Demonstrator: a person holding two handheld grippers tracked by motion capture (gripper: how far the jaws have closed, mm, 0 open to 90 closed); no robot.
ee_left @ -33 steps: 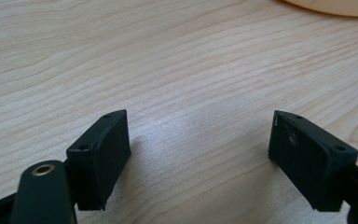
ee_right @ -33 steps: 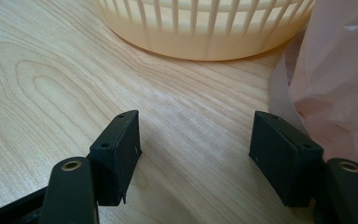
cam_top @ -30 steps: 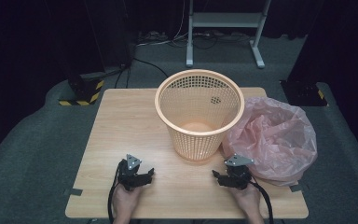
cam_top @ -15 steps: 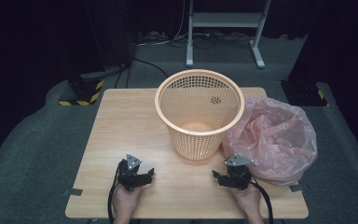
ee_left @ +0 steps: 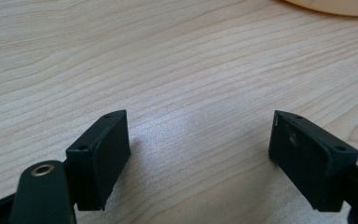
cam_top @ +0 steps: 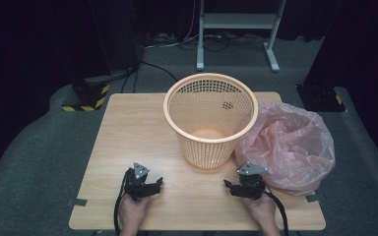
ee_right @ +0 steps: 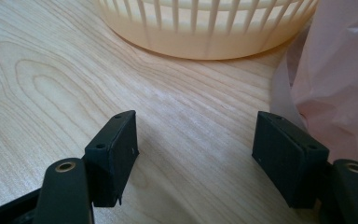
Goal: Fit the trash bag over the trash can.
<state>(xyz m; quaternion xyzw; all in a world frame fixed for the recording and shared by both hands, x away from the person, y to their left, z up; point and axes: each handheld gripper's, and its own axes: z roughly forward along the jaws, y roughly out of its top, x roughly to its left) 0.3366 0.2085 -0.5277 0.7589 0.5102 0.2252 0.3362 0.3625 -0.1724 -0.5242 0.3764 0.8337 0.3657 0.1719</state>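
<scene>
Here my left gripper [cam_top: 152,186] rests on the table [cam_top: 128,128], on the near side of the orange basket [cam_top: 209,120] and off to its left, jaws spread wide with nothing between them. My right gripper [cam_top: 232,186] sits just before the basket's base, equally wide and empty. The pink plastic bag [cam_top: 290,145] lies crumpled against the basket's right side, near my right gripper.

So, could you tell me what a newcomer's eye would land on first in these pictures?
Most likely the orange mesh basket, standing upright at the middle of the wooden table. Next, the crumpled pink plastic bag right beside it at the table's right edge. At the near edge, the left gripper and right gripper rest open, holding nothing.
</scene>
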